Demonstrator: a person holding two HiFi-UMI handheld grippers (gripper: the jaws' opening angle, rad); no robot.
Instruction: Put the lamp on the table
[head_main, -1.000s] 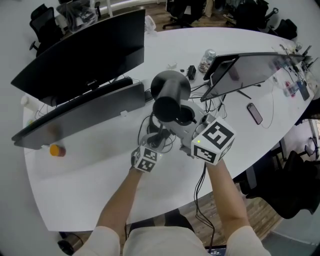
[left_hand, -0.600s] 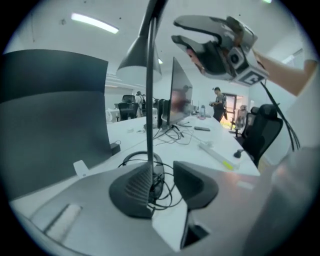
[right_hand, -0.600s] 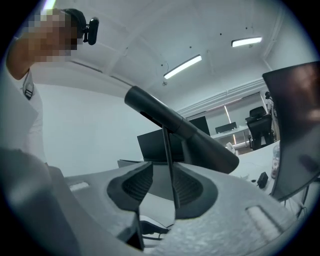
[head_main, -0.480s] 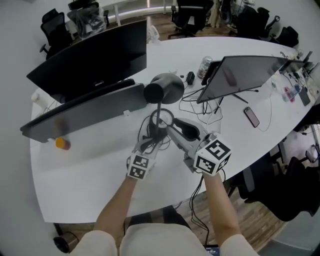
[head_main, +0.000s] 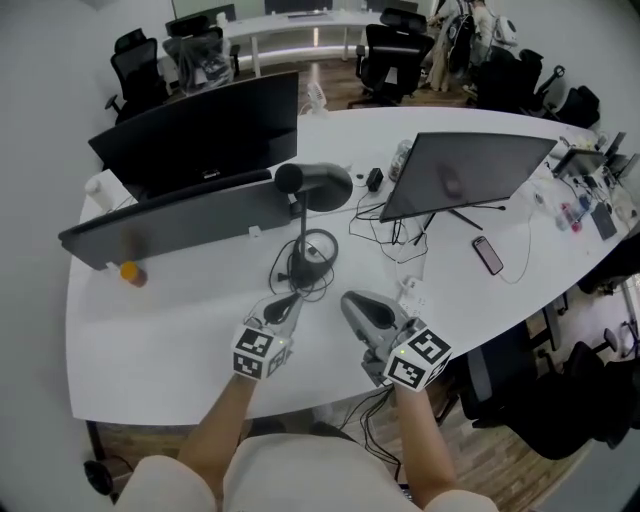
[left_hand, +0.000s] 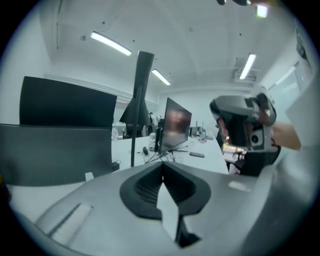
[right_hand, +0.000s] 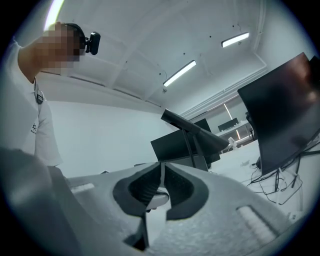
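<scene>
Head view. The lamp (head_main: 320, 187) stands upright on the white table (head_main: 170, 335). Its round base rests among loose cables (head_main: 395, 235), and its dark shade is level with the top edge of the left monitor (head_main: 185, 222). A second monitor (head_main: 465, 172) stands to the lamp's right, with a phone (head_main: 487, 255) lying flat beyond it.

My left claw (head_main: 285, 306) is just short of the lamp's base and does not touch it. My right claw (head_main: 353, 300) is beside it on the near side, also clear of the lamp.

Left gripper view. My left claw (left_hand: 162, 169) has just been closing. Its jaws now meet at the tips with nothing between them. The lamp (left_hand: 138, 95) rises behind them, well apart from them, its stem left of the jaw line.

Right gripper view. The jaws of my right claw (right_hand: 161, 167) are together and hold nothing. The lamp (right_hand: 197, 131) appears tilted in this view and lies beyond the tips, in front of a dark monitor.
</scene>
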